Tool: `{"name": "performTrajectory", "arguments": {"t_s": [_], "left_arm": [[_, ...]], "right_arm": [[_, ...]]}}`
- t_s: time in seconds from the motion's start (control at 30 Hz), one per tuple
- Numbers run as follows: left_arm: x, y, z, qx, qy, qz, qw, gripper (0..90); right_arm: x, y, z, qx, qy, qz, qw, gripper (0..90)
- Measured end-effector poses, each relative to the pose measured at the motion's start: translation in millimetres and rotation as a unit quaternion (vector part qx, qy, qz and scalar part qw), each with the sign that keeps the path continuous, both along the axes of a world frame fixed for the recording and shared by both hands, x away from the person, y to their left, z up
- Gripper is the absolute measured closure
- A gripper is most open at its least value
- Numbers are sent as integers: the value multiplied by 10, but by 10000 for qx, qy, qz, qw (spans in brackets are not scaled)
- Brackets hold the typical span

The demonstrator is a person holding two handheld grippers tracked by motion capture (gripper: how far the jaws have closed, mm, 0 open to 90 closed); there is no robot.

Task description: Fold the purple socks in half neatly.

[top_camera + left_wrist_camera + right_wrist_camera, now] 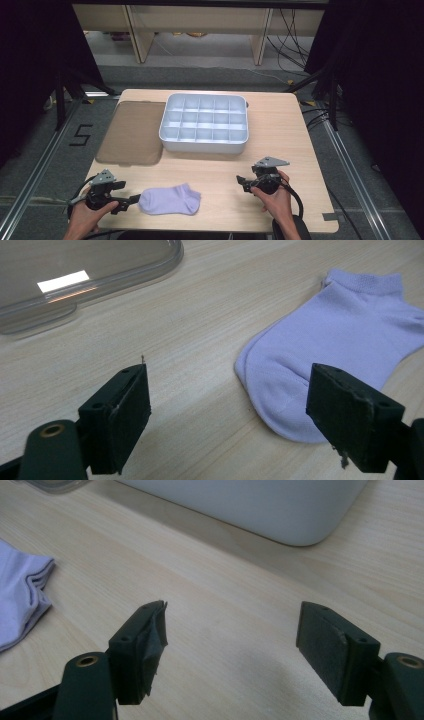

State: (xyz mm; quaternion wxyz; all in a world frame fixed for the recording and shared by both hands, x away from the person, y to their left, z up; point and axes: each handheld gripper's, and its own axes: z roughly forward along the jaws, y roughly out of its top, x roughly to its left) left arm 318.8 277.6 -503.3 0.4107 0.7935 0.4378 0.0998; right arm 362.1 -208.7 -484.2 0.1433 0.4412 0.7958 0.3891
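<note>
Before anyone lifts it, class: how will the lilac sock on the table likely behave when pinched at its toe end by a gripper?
The sock lies flat and thin on the table, so it will probably droop limply. It looks like soft knit, likely light and not slippery. The open left gripper may bunch it if pushed.

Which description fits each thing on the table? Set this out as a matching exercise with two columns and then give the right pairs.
Things:
1. sock
2. divided tray
3. lid
4. right gripper

Descriptions:
A. clear brownish, lying flat left of the tray
B. lilac, lying at the left gripper's jaws
C. open, over bare wood
D. pale grey-white, many empty compartments

Pairs: 1-B, 2-D, 3-A, 4-C
</note>
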Motion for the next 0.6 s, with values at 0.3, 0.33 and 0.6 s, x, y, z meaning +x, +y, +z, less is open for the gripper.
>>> {"name": "performTrajectory", "arguments": {"t_s": [0.3,0.33,0.6], "left_arm": [[31,2,1,-16,-11,17,10000,171],[34,0,-4,-27,-34,47,10000,171],[53,-9,7,22,21,37,10000,171]], "right_arm": [[-7,-2,6,169,-23,101,9998,321],[-16,12,13,249,59,137,9996,327],[-40,124,34,337,-128,375,9986,350]]}}
